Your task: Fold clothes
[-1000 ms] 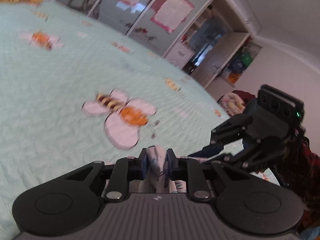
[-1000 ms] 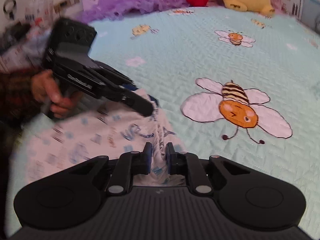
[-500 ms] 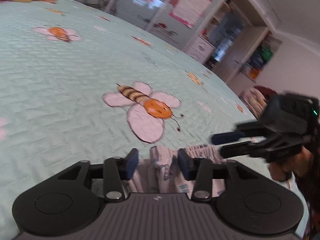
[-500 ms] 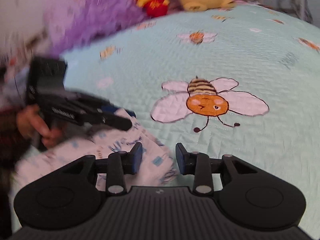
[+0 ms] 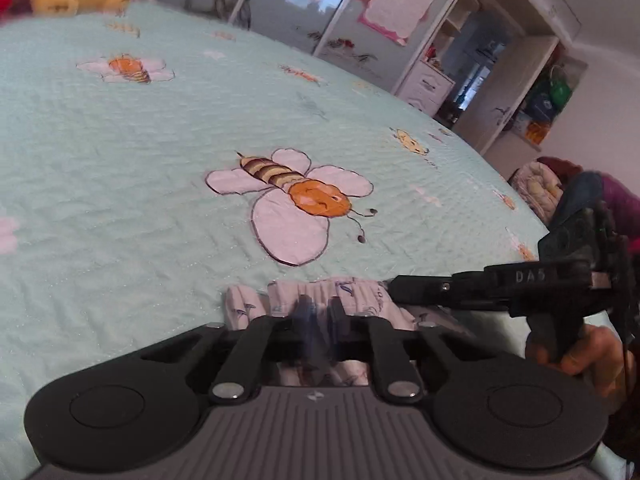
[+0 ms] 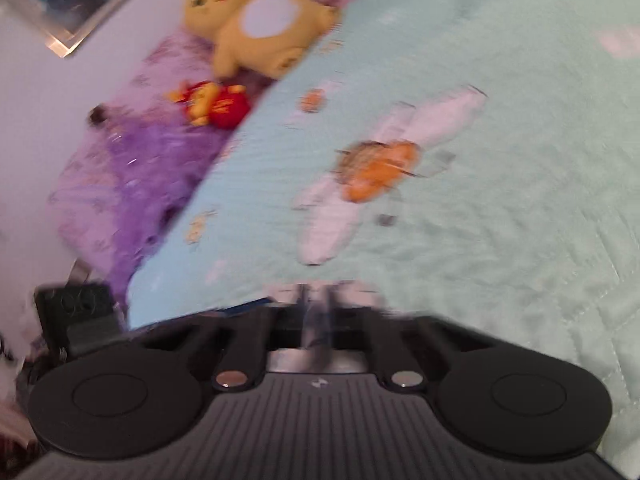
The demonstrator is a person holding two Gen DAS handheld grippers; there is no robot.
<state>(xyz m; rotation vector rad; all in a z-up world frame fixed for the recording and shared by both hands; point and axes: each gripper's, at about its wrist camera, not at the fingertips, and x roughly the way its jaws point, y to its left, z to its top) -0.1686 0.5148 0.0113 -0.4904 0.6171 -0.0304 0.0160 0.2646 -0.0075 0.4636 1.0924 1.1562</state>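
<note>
Left gripper (image 5: 318, 312) at 6 o'clock, fingers drawn close, blurred, over the garment (image 5: 324, 294); a firm pinch can't be confirmed. The garment lies bunched on the quilt (image 5: 120, 168), below the bee (image 5: 296, 200). Right gripper (image 5: 394, 286) reaches in from 3 o'clock; in its own smeared view the tips sit close over cloth.

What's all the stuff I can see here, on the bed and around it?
Bedspread: one, mint green with bee pictures, covers the bed.
Garment: one, white with blue print, near edge, gathered hem facing out.
Yellow plush toy: one, at the bed's head.
Red and yellow plush toy: one, below the yellow one.
Purple frilly fabric: one, along the bed's head.
Wardrobe doors: grey, pink posters, beyond the bed.
Left gripper: black, fingers blurred, close together over the garment.
Right gripper: black, fingers blurred, close together.
Hand: one, holds the right gripper's handle.
</note>
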